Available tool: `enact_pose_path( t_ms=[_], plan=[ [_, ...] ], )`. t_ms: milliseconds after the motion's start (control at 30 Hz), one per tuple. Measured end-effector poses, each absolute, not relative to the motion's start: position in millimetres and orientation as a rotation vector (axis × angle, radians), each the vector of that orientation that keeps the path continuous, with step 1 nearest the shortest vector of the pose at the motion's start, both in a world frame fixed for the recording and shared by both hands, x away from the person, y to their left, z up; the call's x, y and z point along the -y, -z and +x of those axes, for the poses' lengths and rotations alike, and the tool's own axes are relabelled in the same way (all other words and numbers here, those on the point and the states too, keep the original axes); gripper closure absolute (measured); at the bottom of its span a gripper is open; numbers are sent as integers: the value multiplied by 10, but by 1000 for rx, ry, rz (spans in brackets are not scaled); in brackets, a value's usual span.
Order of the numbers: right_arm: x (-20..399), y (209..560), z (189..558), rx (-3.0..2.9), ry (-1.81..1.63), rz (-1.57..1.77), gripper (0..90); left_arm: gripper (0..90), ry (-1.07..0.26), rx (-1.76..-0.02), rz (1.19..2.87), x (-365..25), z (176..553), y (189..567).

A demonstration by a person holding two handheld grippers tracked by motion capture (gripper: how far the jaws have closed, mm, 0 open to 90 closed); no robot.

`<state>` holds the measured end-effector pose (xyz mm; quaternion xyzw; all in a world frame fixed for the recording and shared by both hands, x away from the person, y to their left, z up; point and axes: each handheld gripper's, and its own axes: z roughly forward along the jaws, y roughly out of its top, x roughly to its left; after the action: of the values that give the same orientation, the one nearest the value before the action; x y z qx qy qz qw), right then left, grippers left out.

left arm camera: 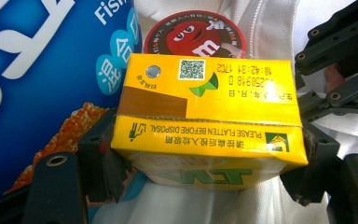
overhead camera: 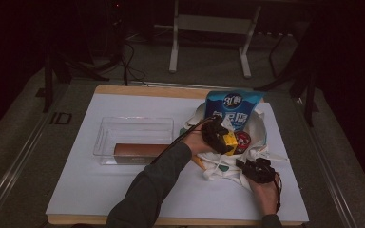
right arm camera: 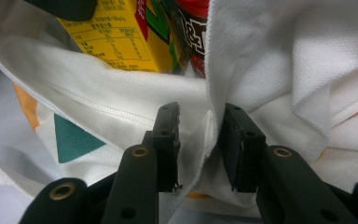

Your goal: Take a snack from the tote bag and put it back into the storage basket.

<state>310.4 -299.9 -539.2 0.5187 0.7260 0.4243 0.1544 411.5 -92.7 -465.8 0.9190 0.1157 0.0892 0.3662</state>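
Ahead of the left gripper point(left arm camera: 205, 163), the yellow carton point(left arm camera: 209, 121) sits between its jaws, hemmed by the blue bag point(left arm camera: 46, 70) on one side and the red can point(left arm camera: 193, 35) beyond. The white tote point(right arm camera: 279, 60) folds crowd the right gripper point(right arm camera: 200, 149).

L forearm in dark sleeve point(overhead camera: 145, 190) reaching up from bottom centre to mid-frame, L gripper point(overhead camera: 220, 136) angled down-right, jaws set wide, pads against sides of a yellow carton point(left arm camera: 209, 116). R hand point(overhead camera: 265, 194) at lower right, R gripper point(overhead camera: 256, 170) pointing up-left, jaws part-closed, pinching white cloth point(right arm camera: 261, 70).
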Motion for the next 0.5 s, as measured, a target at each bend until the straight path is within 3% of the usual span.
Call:
enact_pose_path(
  t_ms=[500],
  plan=[
    [3002,5392,3106,-2085,-1225,1488,668,279,-263,-315,2376,880,4079,4577]
  ],
)
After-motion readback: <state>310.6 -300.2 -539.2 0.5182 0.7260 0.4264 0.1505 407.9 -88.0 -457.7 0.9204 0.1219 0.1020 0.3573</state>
